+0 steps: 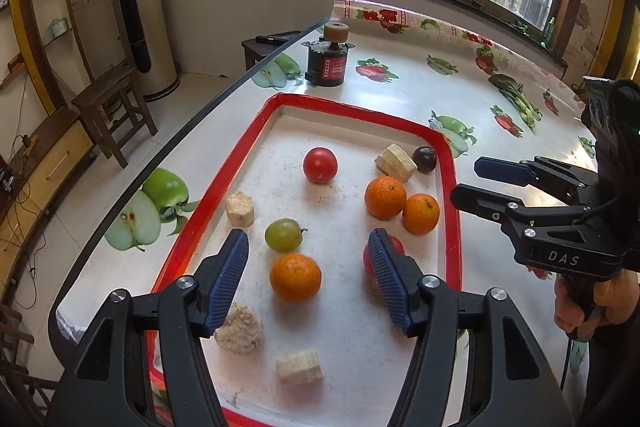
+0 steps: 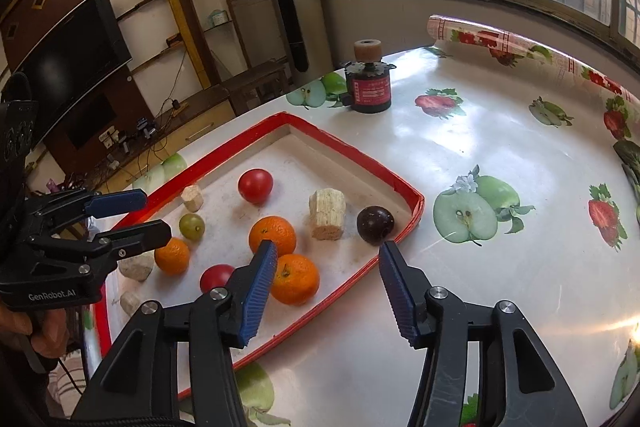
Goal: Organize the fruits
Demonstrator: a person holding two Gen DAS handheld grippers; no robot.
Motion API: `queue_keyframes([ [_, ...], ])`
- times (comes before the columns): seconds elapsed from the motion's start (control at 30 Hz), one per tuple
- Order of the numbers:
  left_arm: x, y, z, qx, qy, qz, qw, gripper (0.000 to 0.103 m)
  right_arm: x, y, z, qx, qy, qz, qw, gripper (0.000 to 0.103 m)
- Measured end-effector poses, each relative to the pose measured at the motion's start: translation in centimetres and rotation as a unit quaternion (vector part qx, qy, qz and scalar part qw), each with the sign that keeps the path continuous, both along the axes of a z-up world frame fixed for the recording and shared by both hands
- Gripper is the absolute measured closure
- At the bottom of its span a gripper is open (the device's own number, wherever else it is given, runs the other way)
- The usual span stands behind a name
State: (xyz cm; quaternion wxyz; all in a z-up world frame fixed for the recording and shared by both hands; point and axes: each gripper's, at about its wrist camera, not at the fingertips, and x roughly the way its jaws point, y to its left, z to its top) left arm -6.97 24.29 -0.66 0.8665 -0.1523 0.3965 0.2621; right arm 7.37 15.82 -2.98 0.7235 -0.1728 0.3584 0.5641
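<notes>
1. The left gripper (image 1: 307,249) is hovering above the near half of the red-rimmed white tray (image 1: 451,183), its blue ribbed fingers (image 1: 229,277) spread wide and gripping nothing.
2. A bright orange mandarin (image 1: 295,277) is sitting on the tray floor straight ahead between those spread fingers, apart from both pads, with a pale green grape (image 1: 283,235) just beyond it toward 12 o'clock.
3. A small red tomato (image 1: 396,245) is lying half hidden behind the left gripper's right-hand finger.
4. The right gripper (image 2: 328,257) is hanging over the tray's right rim, jaws wide apart and empty, one finger over the tray and the other over the glossy fruit-print tablecloth (image 2: 500,131).
5. In the right wrist view, a pair of touching orange mandarins (image 2: 294,279) is lying at 11 o'clock of that gripper, just beyond its left-hand finger.
6. A dark purple round fruit (image 2: 375,225) is resting in the tray's corner at 12 o'clock of the right gripper, beside a pale cut cob-like chunk (image 2: 327,213).
7. A larger red tomato (image 2: 255,185) is sitting farther in, well apart from both tools.
8. A black cylindrical motor with a red label (image 2: 369,87) is standing upright on the cloth beyond the tray.
</notes>
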Motion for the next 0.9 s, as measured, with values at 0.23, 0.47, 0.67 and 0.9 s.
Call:
queue_keyframes([
  [0.23, -2.3, -1.9, -0.3, -0.001, -0.004, -0.002, 1.0000, 0.041, -2.6, -1.6, 0.6, 0.006, -0.013, 0.055, 0.998, 0.037],
  [0.47, -4.2, -3.2, -0.3, 0.011, -0.010, 0.003, 0.9999, 0.041, -4.2, -3.2, 0.8, 0.006, -0.021, 0.078, 0.997, 0.036],
  [0.67, -5.6, -4.5, 0.5, 0.034, -0.019, 0.003, 0.9993, 0.041, -5.3, -4.7, 1.4, 0.011, -0.029, 0.089, 0.996, 0.034],
  [0.9, -7.0, -5.7, 1.8, 0.063, -0.032, 0.006, 0.9975, 0.028, -7.2, -6.5, 2.7, 0.019, -0.057, 0.113, 0.992, 0.024],
])
